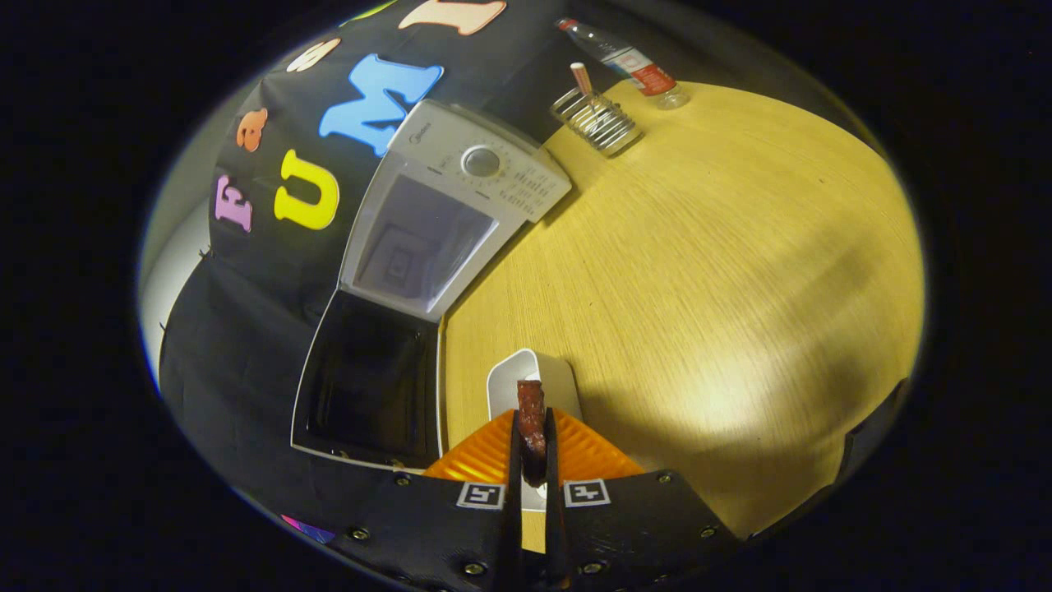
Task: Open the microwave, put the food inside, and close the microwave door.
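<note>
The gripper (532,440) pinches a dark red strip of food (531,419) between both fingers, above a white dish (559,382) on the desk (699,271). Further left, the microwave (460,197) stands with its door (366,382) open; a wire rack (597,122) and bottle (633,64) sit far beyond.

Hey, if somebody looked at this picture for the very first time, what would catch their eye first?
First the dark reddish piece of food pinched between the fingers of the gripper, held above a white dish on the wooden table. Next the white microwave beyond, its door swung wide open. Farther back stand a wire rack and a plastic bottle.
</note>
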Action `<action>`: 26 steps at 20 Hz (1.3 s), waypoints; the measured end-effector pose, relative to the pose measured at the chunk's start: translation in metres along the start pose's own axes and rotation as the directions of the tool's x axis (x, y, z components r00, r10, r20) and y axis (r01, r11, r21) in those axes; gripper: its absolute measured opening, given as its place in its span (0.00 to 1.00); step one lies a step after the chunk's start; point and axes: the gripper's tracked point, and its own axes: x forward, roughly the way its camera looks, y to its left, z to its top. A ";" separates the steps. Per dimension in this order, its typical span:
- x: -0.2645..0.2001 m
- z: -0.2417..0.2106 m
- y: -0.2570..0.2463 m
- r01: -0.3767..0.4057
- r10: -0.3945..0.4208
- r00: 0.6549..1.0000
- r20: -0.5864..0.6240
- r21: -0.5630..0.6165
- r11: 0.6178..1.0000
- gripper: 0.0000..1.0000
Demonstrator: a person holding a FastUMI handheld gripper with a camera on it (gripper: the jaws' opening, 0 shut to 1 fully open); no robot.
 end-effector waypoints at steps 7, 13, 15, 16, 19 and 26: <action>-0.019 0.016 0.026 -0.044 0.045 0.999 0.020 -0.048 0.998 0.12; -0.020 0.044 0.070 -0.064 0.080 0.993 0.091 -0.172 0.983 0.12; -0.014 0.049 0.088 -0.083 0.104 0.990 0.096 -0.201 0.976 0.12; -0.010 0.050 0.096 -0.085 0.109 0.989 0.101 -0.215 0.973 0.12; 0.002 0.059 0.116 -0.080 0.116 0.986 0.119 -0.269 0.960 0.12; 0.044 0.076 0.162 -0.107 0.167 0.973 0.159 -0.331 0.938 0.12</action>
